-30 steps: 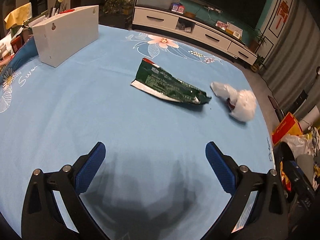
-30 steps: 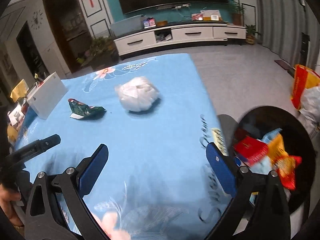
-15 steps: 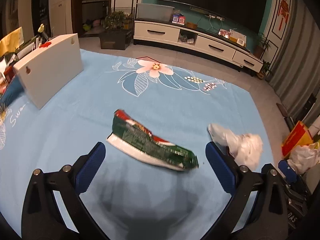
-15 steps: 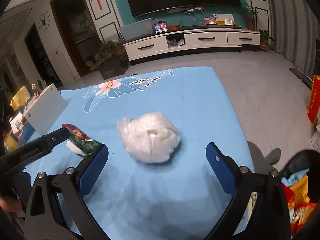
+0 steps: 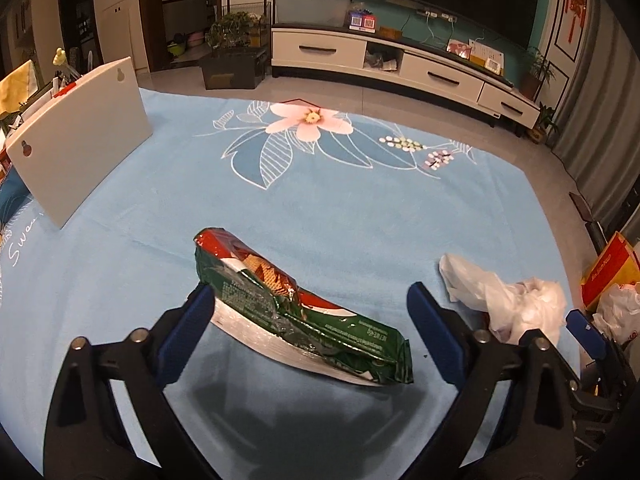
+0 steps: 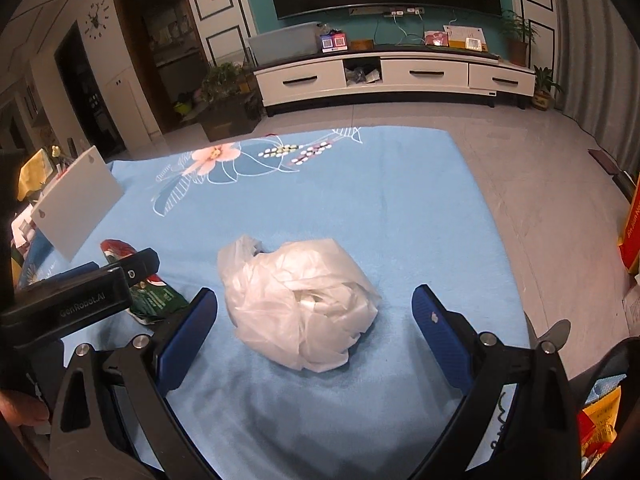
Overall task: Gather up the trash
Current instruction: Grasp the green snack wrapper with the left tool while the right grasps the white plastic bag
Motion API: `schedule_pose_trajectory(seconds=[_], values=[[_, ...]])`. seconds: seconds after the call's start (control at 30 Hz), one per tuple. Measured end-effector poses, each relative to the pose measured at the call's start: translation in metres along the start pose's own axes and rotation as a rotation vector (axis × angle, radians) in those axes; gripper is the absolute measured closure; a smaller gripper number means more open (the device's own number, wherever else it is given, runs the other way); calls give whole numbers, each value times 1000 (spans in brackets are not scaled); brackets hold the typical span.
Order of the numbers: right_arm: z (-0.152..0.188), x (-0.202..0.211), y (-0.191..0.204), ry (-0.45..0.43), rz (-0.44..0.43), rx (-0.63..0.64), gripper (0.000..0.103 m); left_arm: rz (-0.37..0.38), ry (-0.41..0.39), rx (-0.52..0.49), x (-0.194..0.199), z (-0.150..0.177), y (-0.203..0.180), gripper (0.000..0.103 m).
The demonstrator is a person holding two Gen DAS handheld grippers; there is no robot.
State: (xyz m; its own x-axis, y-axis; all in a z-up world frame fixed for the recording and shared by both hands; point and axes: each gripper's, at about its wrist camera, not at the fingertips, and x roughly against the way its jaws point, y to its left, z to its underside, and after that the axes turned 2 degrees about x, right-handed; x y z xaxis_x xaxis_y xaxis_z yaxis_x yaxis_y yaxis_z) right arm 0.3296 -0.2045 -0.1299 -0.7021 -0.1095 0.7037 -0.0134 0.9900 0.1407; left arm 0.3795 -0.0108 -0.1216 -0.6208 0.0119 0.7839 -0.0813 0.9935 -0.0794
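both grippers have moved in over the blue tablecloth (image 5: 360, 216). the left gripper (image 5: 310, 316), fingers wide apart and empty, now straddles the green wrapper (image 5: 296, 312); the right gripper (image 6: 316, 316), equally spread, now brackets the white plastic bag (image 6: 304, 300).
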Motion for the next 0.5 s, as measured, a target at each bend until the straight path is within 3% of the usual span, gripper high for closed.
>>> schedule_pose_trajectory(seconds=[0.17, 0.23, 0.33, 0.5], values=[[-1, -7, 1, 21, 11, 9, 30, 13, 17, -6, -5, 3, 0, 43], [-2, -7, 1, 25, 13, 16, 39, 30, 25, -8, -6, 4, 1, 66], [-1, -8, 4, 31, 15, 25, 50, 54, 27, -18, -7, 6, 2, 84], [1, -7, 1, 41, 23, 17, 67, 97, 29, -31, -2, 10, 0, 89]])
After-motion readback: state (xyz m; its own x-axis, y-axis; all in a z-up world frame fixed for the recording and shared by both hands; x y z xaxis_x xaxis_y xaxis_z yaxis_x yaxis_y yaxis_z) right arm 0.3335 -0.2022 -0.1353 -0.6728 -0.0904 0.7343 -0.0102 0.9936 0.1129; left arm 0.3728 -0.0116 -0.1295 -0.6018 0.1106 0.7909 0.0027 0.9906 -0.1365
